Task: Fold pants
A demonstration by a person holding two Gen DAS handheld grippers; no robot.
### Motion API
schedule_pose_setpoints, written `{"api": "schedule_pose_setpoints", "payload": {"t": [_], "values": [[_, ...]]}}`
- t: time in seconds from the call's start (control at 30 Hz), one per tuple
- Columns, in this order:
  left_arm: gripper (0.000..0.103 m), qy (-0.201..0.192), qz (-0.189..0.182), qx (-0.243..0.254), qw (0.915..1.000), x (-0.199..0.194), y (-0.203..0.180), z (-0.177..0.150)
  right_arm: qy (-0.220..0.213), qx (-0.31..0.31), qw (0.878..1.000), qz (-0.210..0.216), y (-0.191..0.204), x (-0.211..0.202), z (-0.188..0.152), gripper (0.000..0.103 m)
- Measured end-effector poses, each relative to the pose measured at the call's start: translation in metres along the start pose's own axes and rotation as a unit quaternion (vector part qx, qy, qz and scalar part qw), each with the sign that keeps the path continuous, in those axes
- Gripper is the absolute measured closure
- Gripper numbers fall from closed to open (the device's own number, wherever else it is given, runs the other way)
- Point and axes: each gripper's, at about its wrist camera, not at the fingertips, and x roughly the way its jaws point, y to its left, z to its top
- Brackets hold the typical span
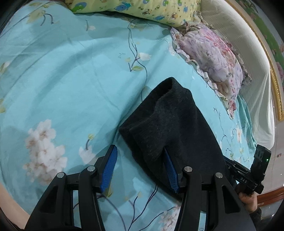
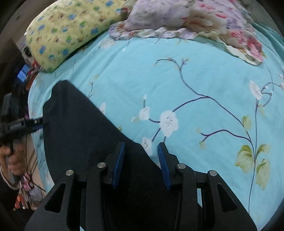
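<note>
Underneath, turquoise floral bedsheet with dark pants; both grippers' fingers apart, unclamped.

- Left wrist view: looked steeply down along the left gripper, close over the bedspread, facing the yellow pillow and floral pillow.
- Right wrist view: looked down along the right gripper, equally close, facing the same pillows.
- Shared: dark pants, bedspread, both pillows; each caught the other gripper at its edge.
</note>
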Motion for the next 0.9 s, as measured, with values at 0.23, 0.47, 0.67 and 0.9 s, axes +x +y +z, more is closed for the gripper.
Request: {"api": "schedule_pose_setpoints", "payload": {"t": [0.23, 0.47, 0.67, 0.9], "values": [[0.072, -0.013, 0.015, 0.046, 0.9988, 0.014, -0.022, 0.004, 0.035, -0.044, 0.998, 0.020, 0.007, 0.010, 0.007, 0.084], [0.084, -0.049, -0.051, 0.069, 0.9951, -0.030, -0.029, 0.008, -0.030, -0.062, 0.997, -0.028, 0.019, -0.028, 0.011, 0.093], [0.085, -0.065, -0.056, 0.101, 0.9912, -0.039, -0.034, 0.009, -0.087, -0.041, 0.994, -0.058, 0.023, -0.051, 0.013, 0.095], [0.074, -0.036, -0.020, 0.108, 0.9933, -0.007, -0.018, 0.010, -0.064, -0.005, 0.995, -0.076, 0.013, -0.014, 0.011, 0.091]]}}
